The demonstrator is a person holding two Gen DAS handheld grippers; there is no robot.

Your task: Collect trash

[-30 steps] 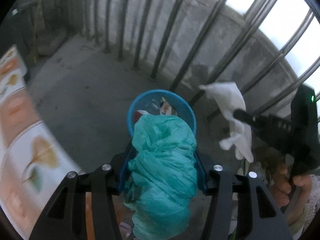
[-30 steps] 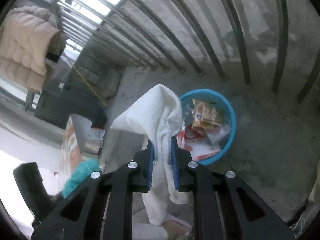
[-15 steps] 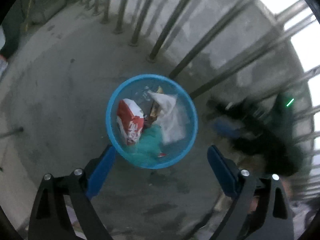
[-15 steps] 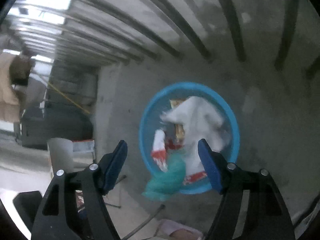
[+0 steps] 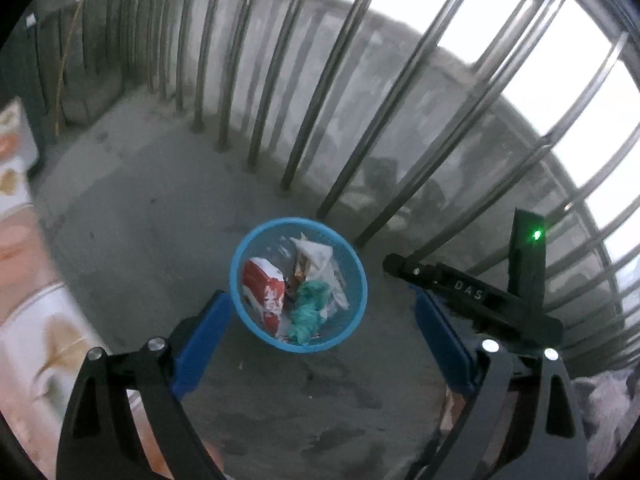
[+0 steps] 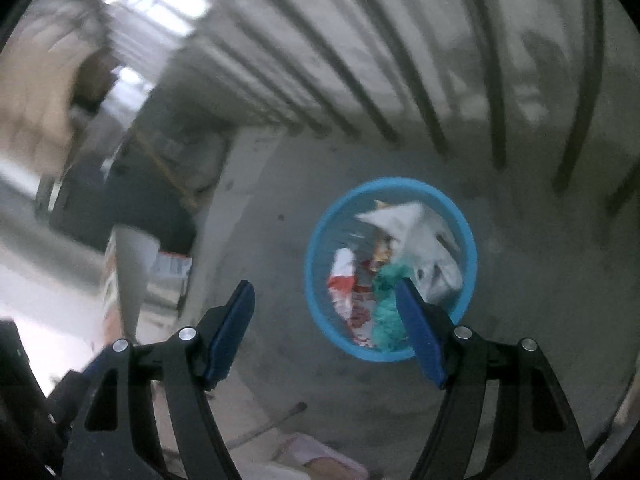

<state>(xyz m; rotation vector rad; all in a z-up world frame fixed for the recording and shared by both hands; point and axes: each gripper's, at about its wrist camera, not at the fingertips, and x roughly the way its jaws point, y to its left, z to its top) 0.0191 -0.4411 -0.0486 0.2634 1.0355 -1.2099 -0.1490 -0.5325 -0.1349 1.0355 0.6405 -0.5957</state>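
A blue mesh basket [image 5: 239,280] [image 6: 311,264] stands on the concrete floor by the railing. In it lie a crumpled teal bag [image 5: 308,312] [image 6: 386,312], a white cloth [image 5: 320,258] [image 6: 424,240] and a red-and-white wrapper [image 5: 264,286] [image 6: 344,276]. My left gripper [image 5: 320,298] hangs above the basket, jaws wide open and empty. My right gripper [image 6: 324,286] is open too, with nothing between its blue pads, and its right finger overlaps the basket's near side. The right tool's black body [image 5: 472,294] shows at the right of the left wrist view.
Steel railing bars [image 5: 320,100] and a low concrete wall stand close behind the basket. A leaf-patterned sheet [image 5: 28,280] fills the left edge. A box [image 6: 172,268] stands at the left, and a pink slipper [image 6: 320,458] shows at the bottom.
Both grippers opened and let go: the teal bag and the white cloth dropped into the basket. Both views dipped toward the basket, then pulled back from it.
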